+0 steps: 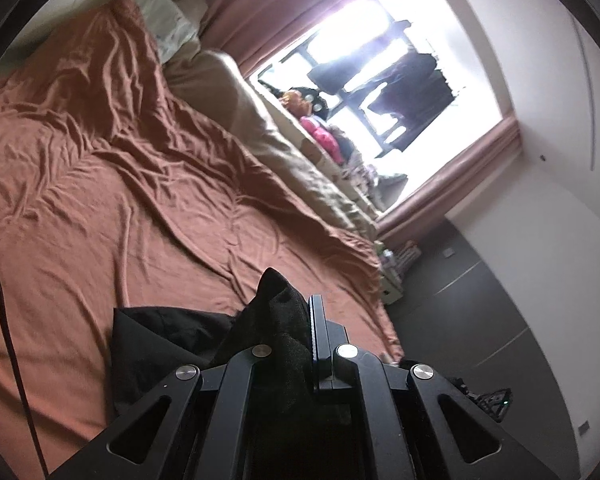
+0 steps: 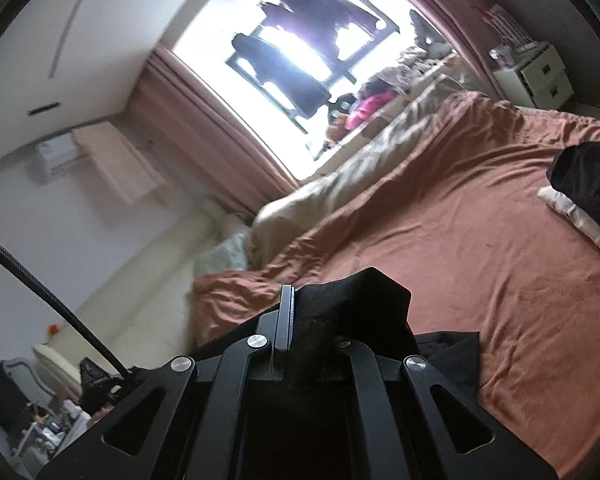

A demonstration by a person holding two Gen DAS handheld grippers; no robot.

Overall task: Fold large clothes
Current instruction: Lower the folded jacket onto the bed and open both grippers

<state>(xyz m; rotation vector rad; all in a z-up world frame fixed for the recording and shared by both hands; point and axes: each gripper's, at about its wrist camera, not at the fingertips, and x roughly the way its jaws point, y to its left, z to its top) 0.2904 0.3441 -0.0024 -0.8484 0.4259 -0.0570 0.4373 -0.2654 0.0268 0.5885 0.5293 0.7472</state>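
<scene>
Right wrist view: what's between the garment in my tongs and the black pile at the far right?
Only bare rust-brown bedsheet between the black garment and black pile, right wrist view.

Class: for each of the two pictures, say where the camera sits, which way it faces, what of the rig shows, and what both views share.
Left wrist: on the left gripper, facing across the bed to the window; its fingers pinch black cloth.
Right wrist: on the right gripper, facing likewise; its fingers pinch black cloth.
Shared: bed, window, cloth.
</scene>
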